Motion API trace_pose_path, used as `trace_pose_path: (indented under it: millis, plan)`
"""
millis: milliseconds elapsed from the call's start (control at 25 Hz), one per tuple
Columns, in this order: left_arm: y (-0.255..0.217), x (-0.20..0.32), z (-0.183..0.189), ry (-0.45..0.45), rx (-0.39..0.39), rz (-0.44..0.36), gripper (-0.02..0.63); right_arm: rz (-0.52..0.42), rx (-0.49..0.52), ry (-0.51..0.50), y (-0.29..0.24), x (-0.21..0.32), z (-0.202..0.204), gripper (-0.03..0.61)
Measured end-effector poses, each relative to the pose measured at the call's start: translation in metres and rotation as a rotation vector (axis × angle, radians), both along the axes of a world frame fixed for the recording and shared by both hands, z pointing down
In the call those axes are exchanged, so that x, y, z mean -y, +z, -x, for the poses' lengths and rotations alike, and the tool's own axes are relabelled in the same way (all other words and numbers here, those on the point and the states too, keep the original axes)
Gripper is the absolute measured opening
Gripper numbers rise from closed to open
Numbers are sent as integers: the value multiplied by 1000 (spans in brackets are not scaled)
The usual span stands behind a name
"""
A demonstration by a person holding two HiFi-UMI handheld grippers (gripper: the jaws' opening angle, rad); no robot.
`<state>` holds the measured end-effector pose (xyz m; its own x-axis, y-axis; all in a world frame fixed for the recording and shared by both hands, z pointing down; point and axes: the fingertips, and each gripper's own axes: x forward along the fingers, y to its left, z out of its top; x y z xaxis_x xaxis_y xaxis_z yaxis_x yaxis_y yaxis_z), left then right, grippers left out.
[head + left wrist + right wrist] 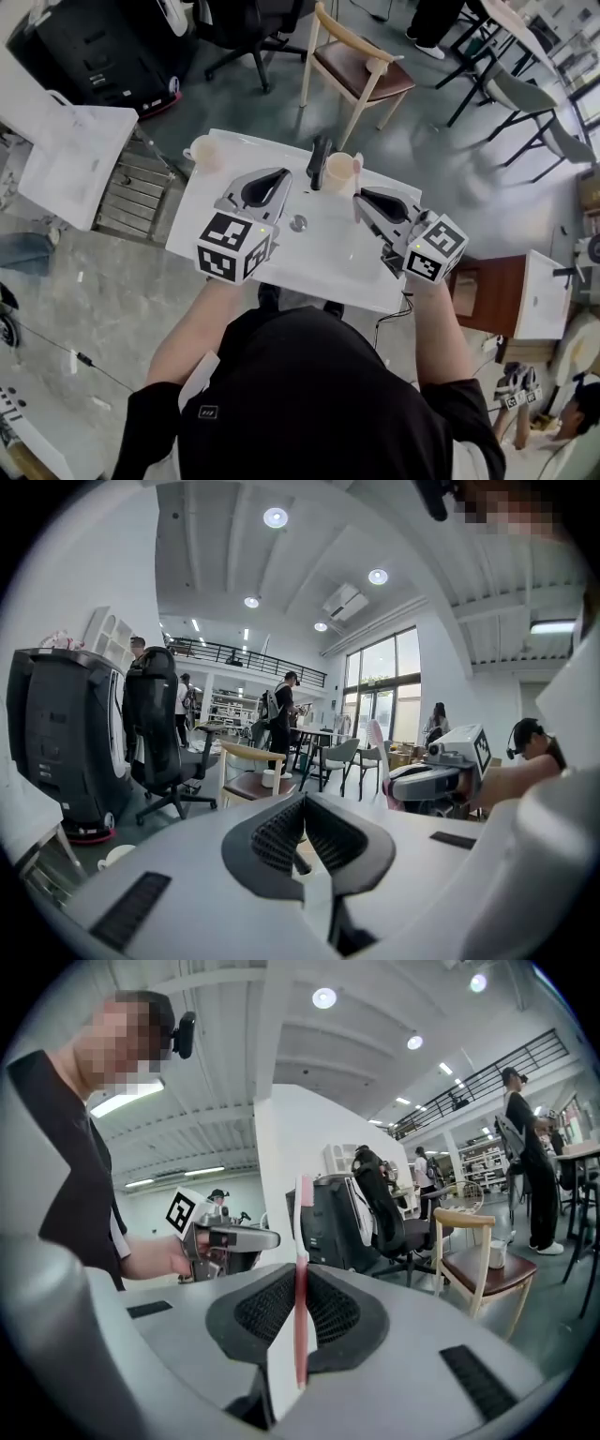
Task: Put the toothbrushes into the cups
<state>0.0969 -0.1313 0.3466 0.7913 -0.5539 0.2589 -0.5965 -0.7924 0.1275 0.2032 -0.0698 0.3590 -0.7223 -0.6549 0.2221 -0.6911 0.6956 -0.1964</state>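
Note:
On the white table (pixel 323 262) stand two cream cups: one at the far left corner (pixel 206 150), one at the far middle (pixel 339 173). My right gripper (pixel 359 195) hovers just right of the middle cup, shut on a pink and white toothbrush (pixel 357 178). In the right gripper view the toothbrush (pixel 302 1269) stands upright, clamped between the ribbed pads. My left gripper (pixel 284 172) hangs over the table left of that cup, and its pads (pixel 281 832) meet with nothing between them. Each gripper shows in the other's view: the right (pixel 441 775), the left (pixel 230 1238).
A dark upright object (pixel 321 161) stands right beside the middle cup. A small round grey piece (pixel 298 223) lies mid-table. Beyond the far edge stand a wooden chair (pixel 361 70) and a black office chair (pixel 248 23). A brown side table (pixel 487 295) is at the right.

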Motion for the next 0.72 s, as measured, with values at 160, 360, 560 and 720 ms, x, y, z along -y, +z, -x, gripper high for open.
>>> trace_pose_path:
  millis: [160,360,560,720]
  plan:
    - [5,13,25,64,-6,2,17,3,117,131,-10,18,17,52]
    - [9,24,39,108,-23,18,17,25,194,255,-11,25,20,52]
    - [10,30,33,141,-40,28,17,44,200,312,-8,25,12,52]
    - [15,29,22,167,-38,41,17,54,218,352,-2,27,-1,52]
